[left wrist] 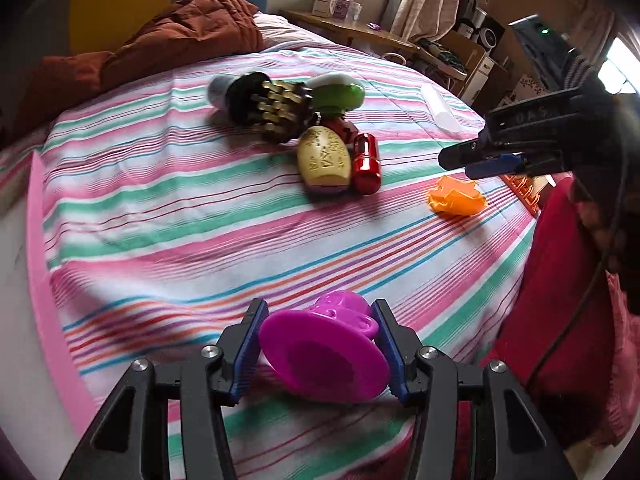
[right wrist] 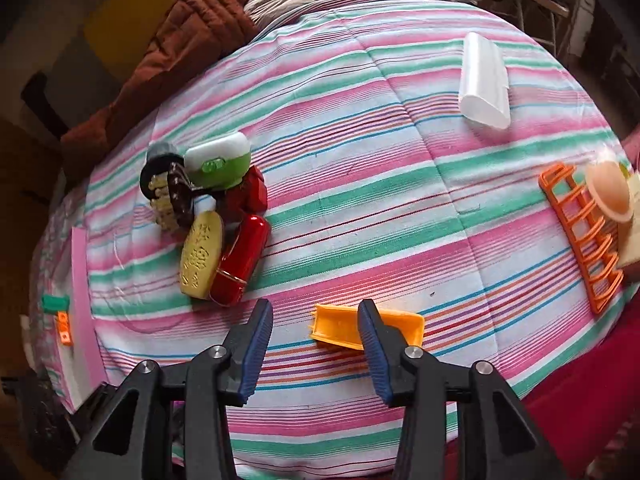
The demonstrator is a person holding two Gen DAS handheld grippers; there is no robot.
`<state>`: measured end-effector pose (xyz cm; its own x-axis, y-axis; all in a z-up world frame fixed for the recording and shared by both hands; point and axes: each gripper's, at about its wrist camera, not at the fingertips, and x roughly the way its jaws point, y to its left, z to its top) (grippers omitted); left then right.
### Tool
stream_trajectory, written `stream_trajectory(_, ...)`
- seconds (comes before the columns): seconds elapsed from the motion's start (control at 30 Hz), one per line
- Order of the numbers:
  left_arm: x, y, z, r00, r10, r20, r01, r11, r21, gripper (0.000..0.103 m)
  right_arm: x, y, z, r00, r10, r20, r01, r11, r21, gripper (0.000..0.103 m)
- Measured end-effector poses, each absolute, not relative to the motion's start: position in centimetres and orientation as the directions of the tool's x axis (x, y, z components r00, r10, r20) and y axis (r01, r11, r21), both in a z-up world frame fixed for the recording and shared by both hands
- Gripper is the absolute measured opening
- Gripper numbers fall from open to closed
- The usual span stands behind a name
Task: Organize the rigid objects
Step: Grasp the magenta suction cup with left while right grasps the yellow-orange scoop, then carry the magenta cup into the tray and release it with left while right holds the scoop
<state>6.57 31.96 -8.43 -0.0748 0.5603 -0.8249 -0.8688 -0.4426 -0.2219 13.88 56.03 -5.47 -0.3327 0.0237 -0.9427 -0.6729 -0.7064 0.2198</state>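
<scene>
Purple plastic cup (left wrist: 326, 354) nearest, clamped between left gripper (left wrist: 320, 350) pads; base faces camera, interior hidden. Toy pile (right wrist: 208, 216) lies left on striped bedsheet (right wrist: 380, 184). Right gripper (right wrist: 316, 350) jaws partly open, empty, over orange tray (right wrist: 340, 326); one finger covers its middle. Orange rack (right wrist: 580, 236) cut off right.

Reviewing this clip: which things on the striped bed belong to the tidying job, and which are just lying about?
Job:
purple toy in left hand-held gripper
orange piece
pile: red capsule, cream oval, green case
orange rack
white cover

Lying about:
brown quilt
</scene>
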Motion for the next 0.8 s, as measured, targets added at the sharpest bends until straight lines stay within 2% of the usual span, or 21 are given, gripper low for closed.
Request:
stream_trajectory(0.07,6.3,30.8,-8.2,-0.081,0.564,-0.822,-0.861,-0.455,-0.228,0.053,13.0,55.6,-5.4,-0.283,0.05,-0.958,-0.618,-0.773,0.142,0.049)
stream_trajectory(0.1,6.1,30.4,-8.1,-0.08,0.566,-0.82,-0.856,-0.46,-0.235,0.053,12.6,55.4,-5.4,-0.265,0.053,-0.963,-0.584,-0.804,0.116,0.056)
stream_trajectory(0.17,5.8,29.7,-8.0,-0.077,0.572,-0.817,-0.848,-0.469,-0.248,0.053,11.9,55.1,-5.8,-0.214,0.045,-0.976,-0.506,-0.859,0.072,0.065)
stream_trajectory(0.3,5.6,28.6,-7.6,-0.08,0.582,-0.809,-0.837,-0.481,-0.263,0.053,11.2,55.0,-7.2,-0.087,0.083,-0.993,-0.42,-0.907,-0.039,0.065)
stream_trajectory(0.5,5.3,27.3,-7.0,-0.08,0.595,-0.799,-0.822,-0.493,-0.285,0.053,10.2,55.1,-9.5,0.041,0.062,-0.997,-0.363,-0.929,-0.073,0.064)
stream_trajectory(0.53,5.2,27.1,-6.9,-0.079,0.599,-0.797,-0.819,-0.495,-0.291,0.053,10.2,55.0,-9.7,0.054,0.068,-0.996,-0.351,-0.933,-0.083,0.063)
stream_trajectory(0.6,5.1,26.5,-6.7,-0.083,0.605,-0.792,-0.811,-0.503,-0.299,0.053,10.3,54.9,-10.0,0.073,0.089,-0.993,-0.342,-0.934,-0.109,0.044)
stream_trajectory(0.63,5.0,26.2,-6.6,-0.085,0.607,-0.79,-0.808,-0.506,-0.302,0.053,10.3,54.8,-10.0,0.07,0.099,-0.993,-0.333,-0.936,-0.117,0.039)
stream_trajectory(0.67,5.0,25.9,-6.6,-0.087,0.61,-0.788,-0.806,-0.508,-0.304,0.053,10.4,54.6,-9.9,0.062,0.118,-0.991,-0.316,-0.939,-0.132,0.027)
stream_trajectory(0.8,4.6,24.7,-6.1,-0.109,0.619,-0.778,-0.792,-0.526,-0.309,0.053,10.6,53.7,-9.9,0.072,0.227,-0.971,-0.267,-0.934,-0.238,0.026)
